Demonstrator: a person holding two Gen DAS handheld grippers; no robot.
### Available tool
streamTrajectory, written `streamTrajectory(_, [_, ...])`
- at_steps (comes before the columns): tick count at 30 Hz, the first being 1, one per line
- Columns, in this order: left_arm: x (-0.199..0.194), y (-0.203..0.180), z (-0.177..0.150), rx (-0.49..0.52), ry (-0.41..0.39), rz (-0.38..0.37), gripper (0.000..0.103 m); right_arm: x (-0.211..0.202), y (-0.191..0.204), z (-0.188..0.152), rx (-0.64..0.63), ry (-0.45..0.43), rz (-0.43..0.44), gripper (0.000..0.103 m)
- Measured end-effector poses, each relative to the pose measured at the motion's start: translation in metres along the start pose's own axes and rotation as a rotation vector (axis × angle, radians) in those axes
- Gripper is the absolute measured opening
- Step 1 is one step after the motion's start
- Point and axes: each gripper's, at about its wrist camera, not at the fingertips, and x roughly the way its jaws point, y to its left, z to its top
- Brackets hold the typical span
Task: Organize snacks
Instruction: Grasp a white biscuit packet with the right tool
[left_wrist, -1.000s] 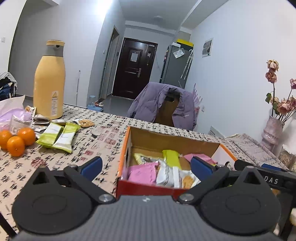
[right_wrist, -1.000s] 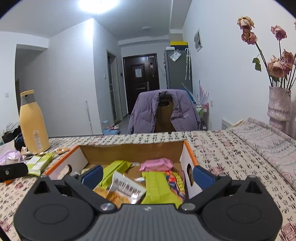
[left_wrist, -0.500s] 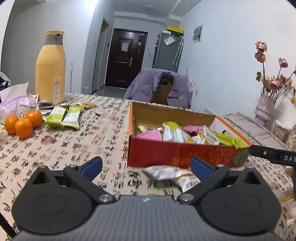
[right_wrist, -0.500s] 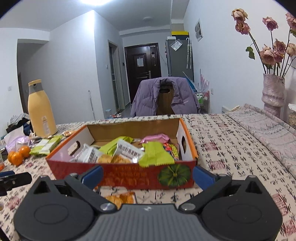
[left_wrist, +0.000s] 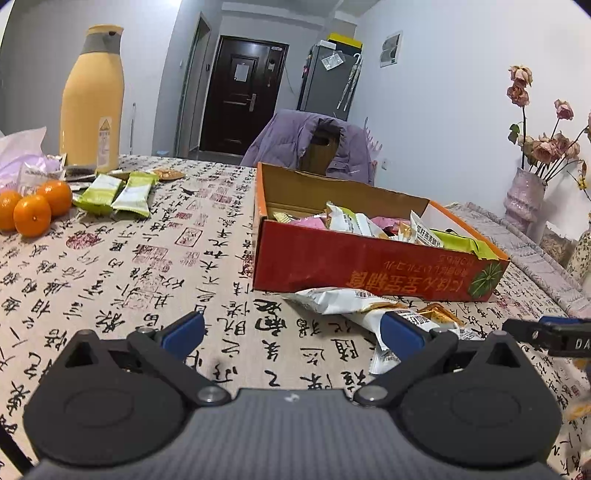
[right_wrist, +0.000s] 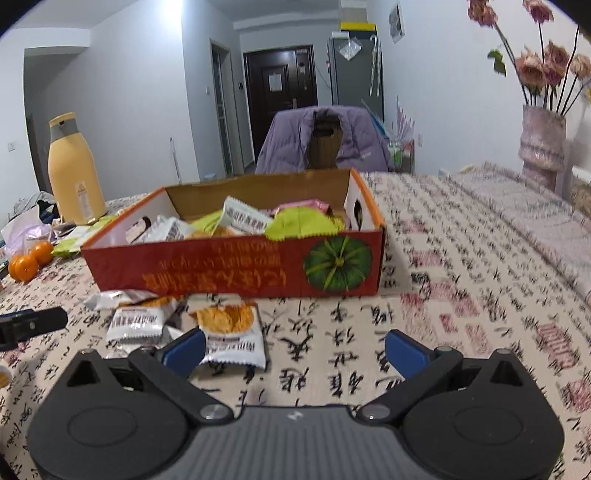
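Both spread-open grippers have backed away from the red box; its upside-down lettering is unreadable.

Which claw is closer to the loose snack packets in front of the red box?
Right, narrowly. The right claw has its left finger over the snack packets; the left claw sits beside them, only its right finger reaching them. Both open.

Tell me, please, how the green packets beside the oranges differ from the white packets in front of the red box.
The green packets lie flat, side by side, far left near the yellow flask. The white packets lie jumbled and overlapping against the red box, showing orange pictures. Both groups lie outside the box.
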Motion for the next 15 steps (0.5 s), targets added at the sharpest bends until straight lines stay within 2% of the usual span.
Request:
streamTrajectory(6, [-0.003, -0.003, -0.002, 0.013, -0.012, 0.002, 0.103, 0.009, 0.011, 0.004, -0.047, 0.025, -0.004, 0.103])
streamTrajectory(15, [-0.002, 0.002, -0.001, -0.013, -0.01, 0.007, 0.103, 0.041, 0.034, 0.029, -0.102, 0.085, 0.008, 0.103])
